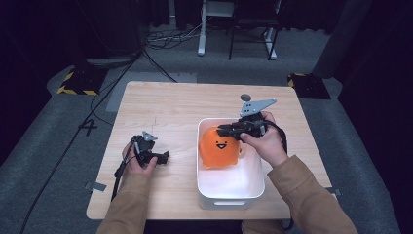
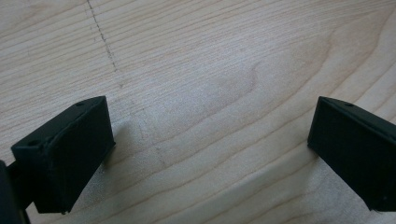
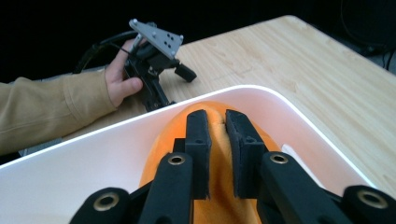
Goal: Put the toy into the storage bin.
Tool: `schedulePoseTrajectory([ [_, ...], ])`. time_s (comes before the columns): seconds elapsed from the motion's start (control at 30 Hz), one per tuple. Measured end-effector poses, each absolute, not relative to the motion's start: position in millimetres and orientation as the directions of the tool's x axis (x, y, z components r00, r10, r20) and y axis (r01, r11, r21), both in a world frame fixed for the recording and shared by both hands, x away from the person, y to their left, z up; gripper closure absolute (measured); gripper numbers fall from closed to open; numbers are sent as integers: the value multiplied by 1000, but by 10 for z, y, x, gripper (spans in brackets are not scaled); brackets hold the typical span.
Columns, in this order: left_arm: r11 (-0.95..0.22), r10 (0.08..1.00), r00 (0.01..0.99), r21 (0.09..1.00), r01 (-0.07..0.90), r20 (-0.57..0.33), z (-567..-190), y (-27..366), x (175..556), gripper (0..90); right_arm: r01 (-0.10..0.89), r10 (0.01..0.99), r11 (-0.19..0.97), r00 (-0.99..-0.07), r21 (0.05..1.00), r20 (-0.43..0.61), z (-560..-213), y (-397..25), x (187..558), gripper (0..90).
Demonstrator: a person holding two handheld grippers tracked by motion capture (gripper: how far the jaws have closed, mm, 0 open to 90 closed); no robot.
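The table point(image 1: 160, 105) is pale wood with a fine straight grain, a faint pencil-like line running across part of its top. It stands on grey carpet in a dim room; cables point(image 1: 165, 36) trail over the floor behind it, the white legs of a stand point(image 1: 202, 29) rise at the back, and yellow-and-black striped blocks point(image 1: 78, 83) sit off both far corners. Bits of tape point(image 1: 97, 186) stick out at the near edges.

On the right half of the table sits a white plastic bin point(image 1: 234, 197), rectangular with rounded corners and smooth walls. Inside it, at the far end, lies an orange plush toy point(image 1: 219, 148), soft and rounded, with a small black smiling face on top.

The right gripper point(image 1: 225, 130) reaches over the bin's far end onto the toy. In the right gripper view its black padded jaws stand close together with a ridge of orange fabric pinched between them, so it is clamped on the toy. The lower part of the toy is cut off there behind the gripper's arms, and the bin's floor under it is hidden.

The left gripper point(image 1: 164, 157) rests low on the bare wood to the left, well apart from the bin. In the left gripper view its two blocky black jaws stand wide apart with nothing between them but wood grain. A person's tan sleeves point(image 1: 129, 204) come in from the near edge.
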State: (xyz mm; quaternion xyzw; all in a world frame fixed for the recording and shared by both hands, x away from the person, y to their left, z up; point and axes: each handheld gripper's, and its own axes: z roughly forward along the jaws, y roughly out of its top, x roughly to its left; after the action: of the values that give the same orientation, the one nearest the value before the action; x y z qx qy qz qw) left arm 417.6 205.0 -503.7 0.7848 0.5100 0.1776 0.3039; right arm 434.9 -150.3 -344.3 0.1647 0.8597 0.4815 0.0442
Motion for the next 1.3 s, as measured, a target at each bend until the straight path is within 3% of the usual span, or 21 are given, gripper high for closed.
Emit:
schedulePoseTrajectory([
  [0.97,-295,909,416,658,693,-31,-5037,2050,4176,5,279,349,637,-936,719,54,-3611,-1346,4413,794],
  [1.3,-295,909,417,658,693,-31,-5037,2050,4176,5,308,352,623,-931,719,94,-3644,-1398,4419,732],
])
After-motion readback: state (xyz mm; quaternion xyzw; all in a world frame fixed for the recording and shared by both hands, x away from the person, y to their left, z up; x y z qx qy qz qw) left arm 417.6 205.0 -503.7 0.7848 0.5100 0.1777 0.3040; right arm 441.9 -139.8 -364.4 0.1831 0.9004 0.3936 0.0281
